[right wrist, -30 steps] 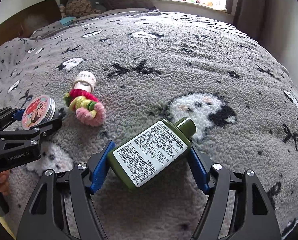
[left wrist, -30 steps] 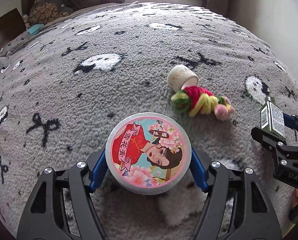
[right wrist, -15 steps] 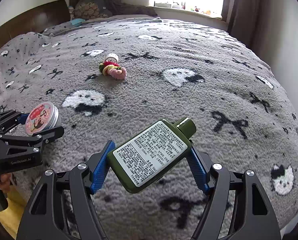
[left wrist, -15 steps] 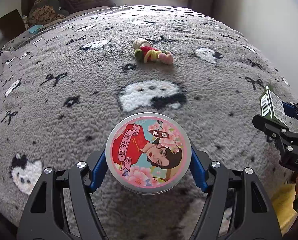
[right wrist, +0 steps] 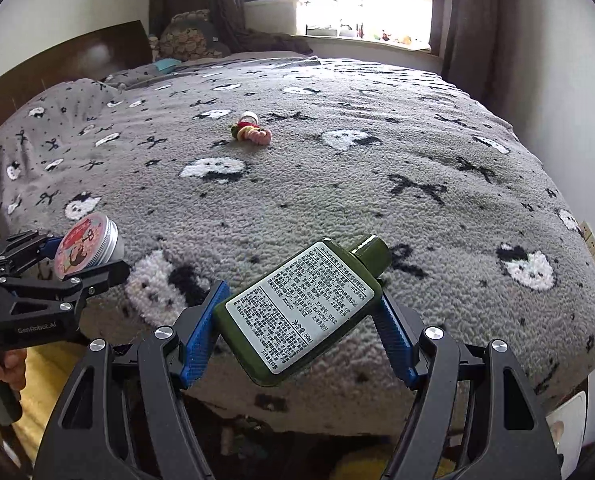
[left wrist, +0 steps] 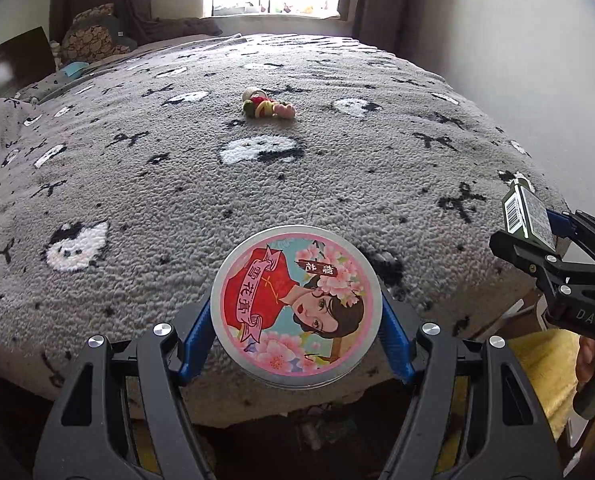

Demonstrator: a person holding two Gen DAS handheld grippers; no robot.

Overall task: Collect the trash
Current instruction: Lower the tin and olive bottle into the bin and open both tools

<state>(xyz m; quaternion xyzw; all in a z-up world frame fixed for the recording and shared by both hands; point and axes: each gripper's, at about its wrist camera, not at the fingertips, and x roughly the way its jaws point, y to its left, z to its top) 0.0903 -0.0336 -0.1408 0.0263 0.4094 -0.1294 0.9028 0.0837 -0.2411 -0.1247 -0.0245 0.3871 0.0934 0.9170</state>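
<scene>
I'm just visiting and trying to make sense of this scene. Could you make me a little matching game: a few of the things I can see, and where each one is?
Things:
1. round tin
2. green bottle
3. knitted toy
4. patterned pillow

Places:
A. lying loose on the grey blanket, mid-bed
B. clamped in the right gripper
C. at the head of the bed, near the curtains
D. clamped in the left gripper

Pairs: 1-D, 2-B, 3-A, 4-C
</scene>
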